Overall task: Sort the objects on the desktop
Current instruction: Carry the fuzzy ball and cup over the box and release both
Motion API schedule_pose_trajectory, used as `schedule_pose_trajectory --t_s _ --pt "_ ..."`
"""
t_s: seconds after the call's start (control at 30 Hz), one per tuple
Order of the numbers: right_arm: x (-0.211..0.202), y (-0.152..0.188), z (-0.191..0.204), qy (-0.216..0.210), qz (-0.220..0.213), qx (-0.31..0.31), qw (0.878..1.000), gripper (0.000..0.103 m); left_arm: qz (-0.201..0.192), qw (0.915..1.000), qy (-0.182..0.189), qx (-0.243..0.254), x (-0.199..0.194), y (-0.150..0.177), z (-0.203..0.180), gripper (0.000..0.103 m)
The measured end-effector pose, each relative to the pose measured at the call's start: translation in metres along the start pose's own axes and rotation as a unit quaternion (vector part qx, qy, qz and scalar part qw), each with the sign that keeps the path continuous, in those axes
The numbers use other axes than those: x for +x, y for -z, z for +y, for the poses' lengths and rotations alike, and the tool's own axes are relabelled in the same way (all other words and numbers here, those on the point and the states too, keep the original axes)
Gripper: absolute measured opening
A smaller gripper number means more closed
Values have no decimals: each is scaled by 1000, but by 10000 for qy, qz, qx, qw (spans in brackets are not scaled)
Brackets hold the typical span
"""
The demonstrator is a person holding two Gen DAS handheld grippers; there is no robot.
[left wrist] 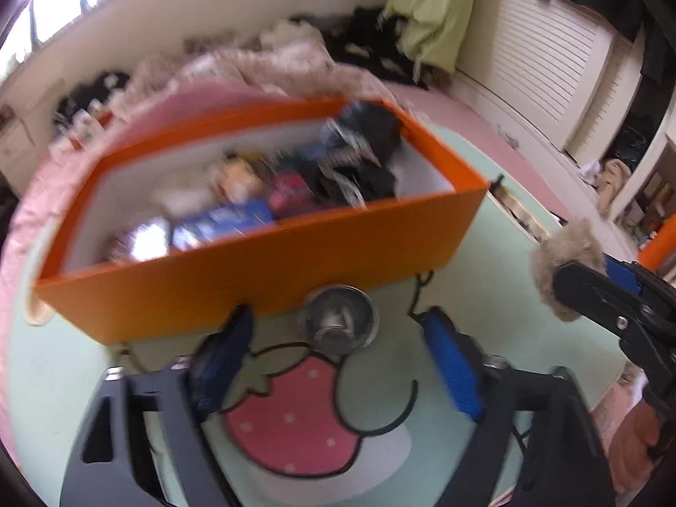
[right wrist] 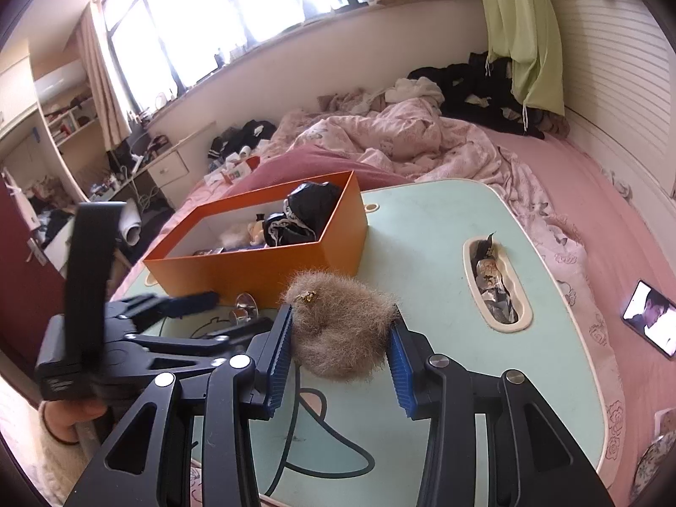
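The right gripper [right wrist: 340, 340] is clamped on a furry pouch [right wrist: 338, 329], lifted above the desk [right wrist: 422, 262]. The left gripper [left wrist: 338, 363] stands apart around nothing, above a small metal cup [left wrist: 338, 321] beside the orange box [left wrist: 262, 262].

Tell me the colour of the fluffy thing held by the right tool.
Tan-brown, small fluffy fur pouch with a tiny gold charm; clearest in the right wrist view.

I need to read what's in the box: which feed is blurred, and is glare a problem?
Left wrist view: motion-smeared, the orange box contents unreadable. Right wrist view: sharp, the fuzzy pouch in the right claw crisp; the window is blown out but no glare on the box.
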State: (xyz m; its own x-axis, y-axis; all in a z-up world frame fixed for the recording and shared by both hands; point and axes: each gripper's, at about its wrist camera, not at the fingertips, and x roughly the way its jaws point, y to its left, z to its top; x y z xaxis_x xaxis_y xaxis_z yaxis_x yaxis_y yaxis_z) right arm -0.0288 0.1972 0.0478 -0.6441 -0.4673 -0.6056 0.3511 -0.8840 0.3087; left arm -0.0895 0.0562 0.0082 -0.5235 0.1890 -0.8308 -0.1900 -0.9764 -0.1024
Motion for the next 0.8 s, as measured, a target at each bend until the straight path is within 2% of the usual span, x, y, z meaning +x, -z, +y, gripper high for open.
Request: schedule_pose_trajectory --t_s 0.03,0.07,0.1,0.23,0.4,0.6,0.7,0.8 --pt "-1 0 0 -3 -3 0 10000 41 -36 10000 -49 -7 1 0 -1 58" --pt "-2 1 1 -1 -9 -5 10000 41 -72 9999 -122 -2 0 0 -1 43" --pt "-2 2 1 -3 -11 -6 10000 41 -76 10000 -56 -14 -2 1 0 38" --pt "-2 1 3 -13 -19 -39 10000 41 -200 9995 234 -49 -11 10 5 38" --pt "-5 -7 18 -100 -84 -180 9998 41 -724 9966 379 -107 -48 22 19 38" --pt "2 -42 54 -228 -289 -625 9974 41 -1475 9886 55 -281 -99 -5 46 38" --pt "23 -69 70 -253 -245 -751 9966 41 -1557 9867 -116 -444 -101 -29 65 38" --pt "48 -88 78 -180 -128 -809 9965 41 -1402 9871 -293 -711 -84 -48 86 39"
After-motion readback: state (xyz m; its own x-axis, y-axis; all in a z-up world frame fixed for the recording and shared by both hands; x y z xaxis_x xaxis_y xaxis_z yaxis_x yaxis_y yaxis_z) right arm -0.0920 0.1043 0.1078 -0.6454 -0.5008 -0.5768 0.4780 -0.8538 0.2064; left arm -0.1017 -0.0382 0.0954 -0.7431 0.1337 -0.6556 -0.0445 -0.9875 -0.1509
